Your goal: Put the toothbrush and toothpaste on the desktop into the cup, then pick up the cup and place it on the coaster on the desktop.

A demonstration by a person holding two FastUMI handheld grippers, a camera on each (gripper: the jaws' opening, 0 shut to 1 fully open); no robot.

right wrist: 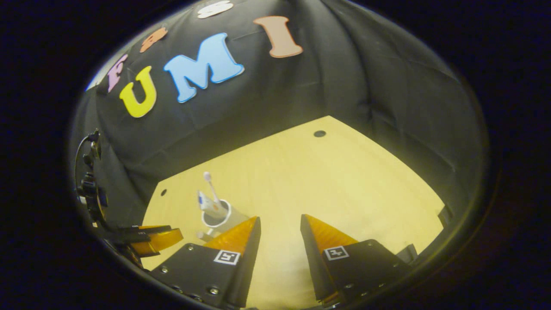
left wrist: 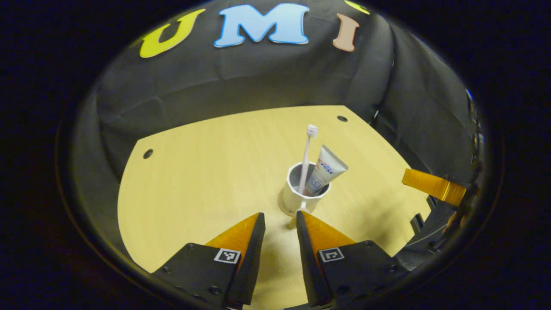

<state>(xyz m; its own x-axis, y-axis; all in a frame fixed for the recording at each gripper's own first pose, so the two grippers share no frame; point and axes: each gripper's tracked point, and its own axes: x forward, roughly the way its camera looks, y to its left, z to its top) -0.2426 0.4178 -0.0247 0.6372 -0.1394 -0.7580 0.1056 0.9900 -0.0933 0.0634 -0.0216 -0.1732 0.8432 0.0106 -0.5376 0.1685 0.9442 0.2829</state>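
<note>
Both tongs, left gripper (left wrist: 280, 219) and right gripper (right wrist: 280, 224), gaped empty; white ceramic cup (left wrist: 301, 193) stood mid-bench, holding white toothbrush (left wrist: 306, 155) and toothpaste tube (left wrist: 323, 170) upright, apparently delivered.

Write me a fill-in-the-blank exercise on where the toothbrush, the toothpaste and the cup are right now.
1. The toothbrush stands in the cup with its bristles pointing ____.
2. The toothpaste leans inside the ____ beside the toothbrush.
3. The left tongs are ____, holding nothing.
4. The cup stands on the ____ desktop.

Missing words: up; cup; open; wooden
</note>
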